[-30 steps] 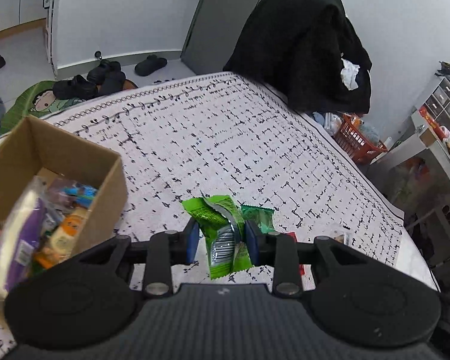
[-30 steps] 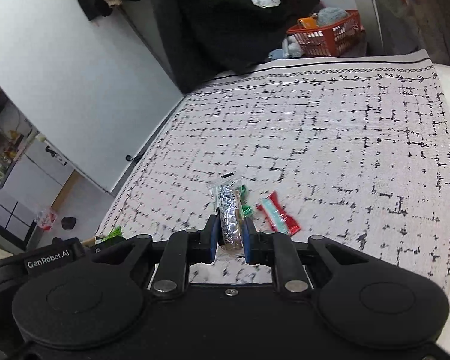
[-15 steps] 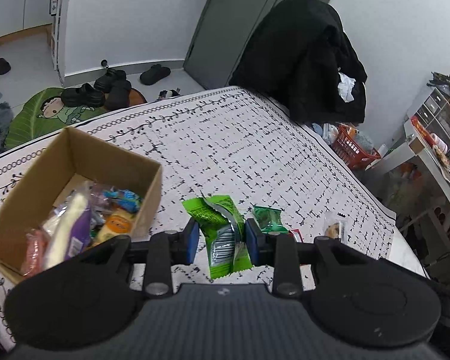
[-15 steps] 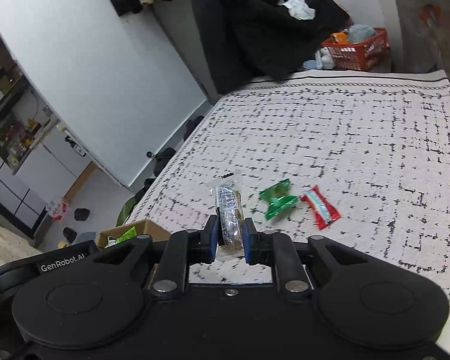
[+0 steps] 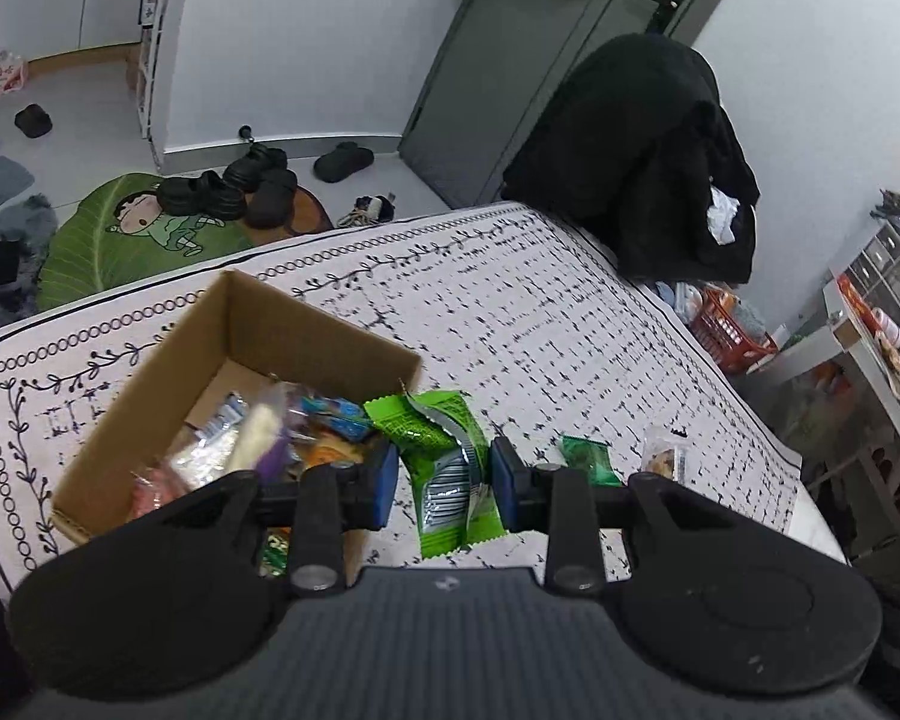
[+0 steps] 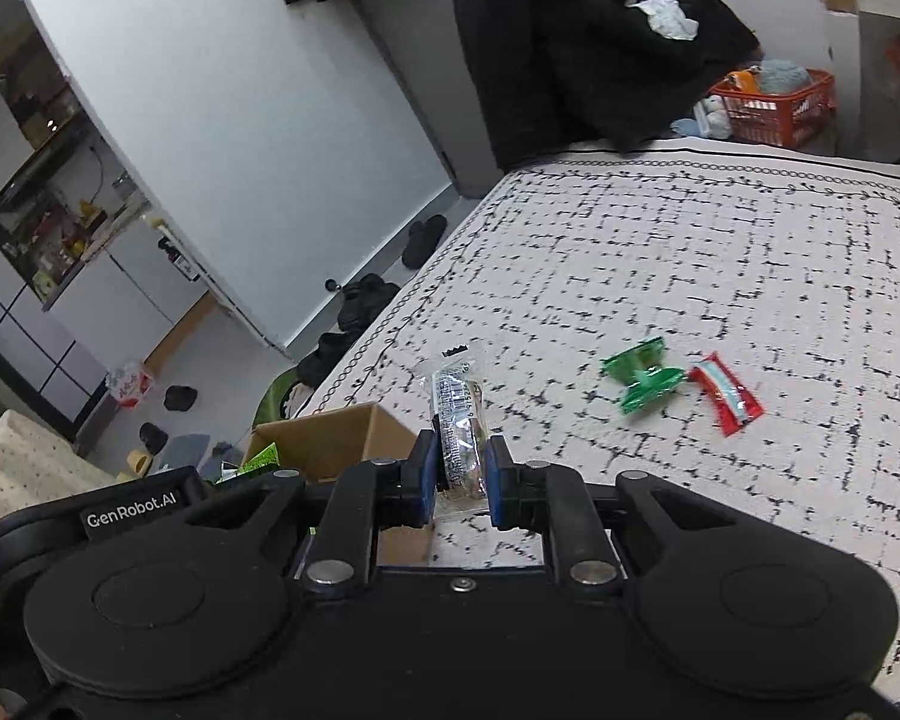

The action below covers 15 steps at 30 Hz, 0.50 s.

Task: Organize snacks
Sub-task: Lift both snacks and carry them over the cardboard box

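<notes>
My left gripper [image 5: 444, 483] is shut on a bright green snack packet [image 5: 441, 450] and holds it above the near right corner of an open cardboard box [image 5: 150, 387] with several snacks inside. My right gripper [image 6: 459, 483] is shut on a clear packet with a dark snack [image 6: 457, 414], held above the table just right of the box [image 6: 330, 438]. A small dark green packet [image 6: 645, 381] and a red packet [image 6: 726, 393] lie on the patterned tablecloth [image 6: 720, 252]. The dark green packet also shows in the left wrist view [image 5: 588, 459].
A black coat hangs over a chair [image 5: 642, 150] at the table's far end. An orange basket [image 6: 774, 102] stands on the floor beyond it. Shoes and a green mat [image 5: 150, 228] lie on the floor past the table's left edge.
Both grippers have moved up and left toward the box with their packets still held. The box has come further into both views, and the loose packets now lie farther to the right.
</notes>
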Motion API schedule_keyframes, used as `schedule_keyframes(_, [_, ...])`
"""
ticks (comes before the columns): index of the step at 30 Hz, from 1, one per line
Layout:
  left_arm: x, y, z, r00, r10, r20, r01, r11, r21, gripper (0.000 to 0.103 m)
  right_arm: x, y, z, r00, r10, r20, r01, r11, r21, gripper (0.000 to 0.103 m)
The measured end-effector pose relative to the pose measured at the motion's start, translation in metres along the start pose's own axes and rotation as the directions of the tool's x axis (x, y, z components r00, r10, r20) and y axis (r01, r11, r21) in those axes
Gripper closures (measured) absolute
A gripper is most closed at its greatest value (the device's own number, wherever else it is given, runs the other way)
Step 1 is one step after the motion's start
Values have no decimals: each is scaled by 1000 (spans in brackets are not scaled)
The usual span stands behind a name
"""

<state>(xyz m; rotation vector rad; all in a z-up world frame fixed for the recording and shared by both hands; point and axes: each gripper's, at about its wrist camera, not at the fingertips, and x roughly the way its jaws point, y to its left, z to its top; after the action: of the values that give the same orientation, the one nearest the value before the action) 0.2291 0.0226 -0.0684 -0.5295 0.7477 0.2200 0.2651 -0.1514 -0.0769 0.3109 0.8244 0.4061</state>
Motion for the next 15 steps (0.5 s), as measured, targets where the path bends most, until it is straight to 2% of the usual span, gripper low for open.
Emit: schedule_keyframes(15, [3, 55, 15, 1000, 0, -4, -1, 996, -87, 71, 31, 62, -5, 999, -3, -54, -2, 995, -102, 86])
